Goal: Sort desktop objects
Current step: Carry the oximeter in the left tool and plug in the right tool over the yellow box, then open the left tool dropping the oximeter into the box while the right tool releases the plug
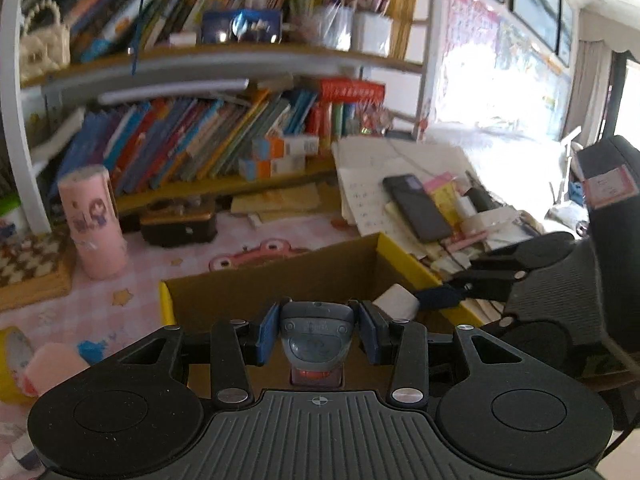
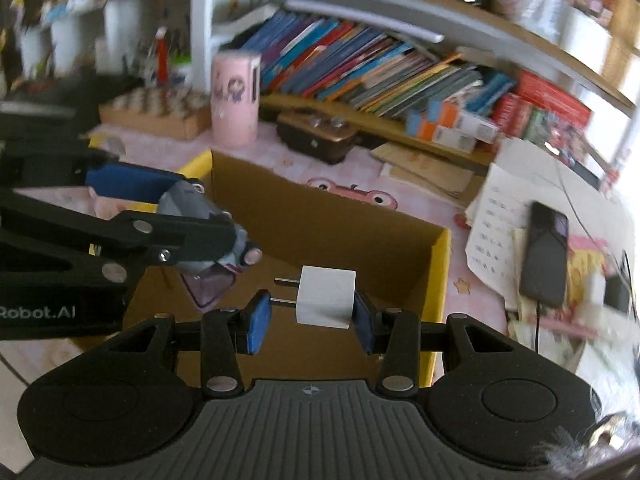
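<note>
The left hand-held gripper (image 1: 317,334) is clenched on a grey stapler-like tool (image 1: 316,338) with an orange-red part at its near end. The tool's long axis runs along the fingers, its grey head pointing forward and down over the open cardboard box (image 1: 280,280). In the right wrist view the same tool (image 2: 200,236) juts from the left, angled down toward the box interior.

The right hand-held gripper (image 2: 314,314) grasps a white plug adapter (image 2: 326,296) between its blue pads (image 2: 260,322). The adapter's two metal prongs point left, across the jaws, so its long axis lies crosswise to the fingers; the lower prong meets the left pad. It hangs above the box floor (image 2: 320,240), near the box's front edge. From the left wrist view, the right gripper (image 1: 424,300) reaches in from the right, tilted downward, with the adapter (image 1: 396,300) over the yellow-edged right wall.

Both grippers point downward over the box, close together, the left one's tool just left of the adapter.

The box stands on a pink patterned surface (image 1: 152,256). Behind it stand a pink cylindrical holder (image 1: 94,222), a dark brown case (image 1: 178,222) and a checkered wooden board (image 1: 28,268). To the right lies a black phone (image 2: 546,254) on a heap of papers. Bookshelves (image 1: 192,140) packed with leaning books rise behind.
</note>
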The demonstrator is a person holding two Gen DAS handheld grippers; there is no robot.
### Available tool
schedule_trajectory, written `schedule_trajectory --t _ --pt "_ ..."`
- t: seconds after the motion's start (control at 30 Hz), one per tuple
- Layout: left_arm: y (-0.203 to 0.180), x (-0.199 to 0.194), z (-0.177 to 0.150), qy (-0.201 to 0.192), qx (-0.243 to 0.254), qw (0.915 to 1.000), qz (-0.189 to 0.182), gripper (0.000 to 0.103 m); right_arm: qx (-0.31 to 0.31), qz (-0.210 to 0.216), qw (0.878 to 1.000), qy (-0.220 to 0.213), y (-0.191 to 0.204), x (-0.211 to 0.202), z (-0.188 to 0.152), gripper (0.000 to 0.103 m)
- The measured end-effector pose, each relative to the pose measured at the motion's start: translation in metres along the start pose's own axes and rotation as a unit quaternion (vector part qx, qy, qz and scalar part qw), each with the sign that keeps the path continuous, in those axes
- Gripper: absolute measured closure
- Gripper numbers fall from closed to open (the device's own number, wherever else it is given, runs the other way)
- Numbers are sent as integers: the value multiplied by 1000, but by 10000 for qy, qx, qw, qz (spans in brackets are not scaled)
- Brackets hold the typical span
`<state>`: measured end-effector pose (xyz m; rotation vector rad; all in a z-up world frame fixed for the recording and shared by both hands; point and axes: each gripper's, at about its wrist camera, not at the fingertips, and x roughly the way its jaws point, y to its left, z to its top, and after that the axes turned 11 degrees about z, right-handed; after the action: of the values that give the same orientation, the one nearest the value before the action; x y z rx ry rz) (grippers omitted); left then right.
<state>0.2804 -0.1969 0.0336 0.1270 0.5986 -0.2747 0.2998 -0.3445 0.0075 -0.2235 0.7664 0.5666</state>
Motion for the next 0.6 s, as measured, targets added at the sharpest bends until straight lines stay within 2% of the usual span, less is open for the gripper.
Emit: schedule_trajectory --t 0.3,0.6 --pt "-1 50 4 609 165 9978 187 62 -973 184 9915 842 -17 53 16 62" --pt "-2 75 -5 1145 236 9926 326 62 -1397 344 9791 1438 -20 87 14 62"
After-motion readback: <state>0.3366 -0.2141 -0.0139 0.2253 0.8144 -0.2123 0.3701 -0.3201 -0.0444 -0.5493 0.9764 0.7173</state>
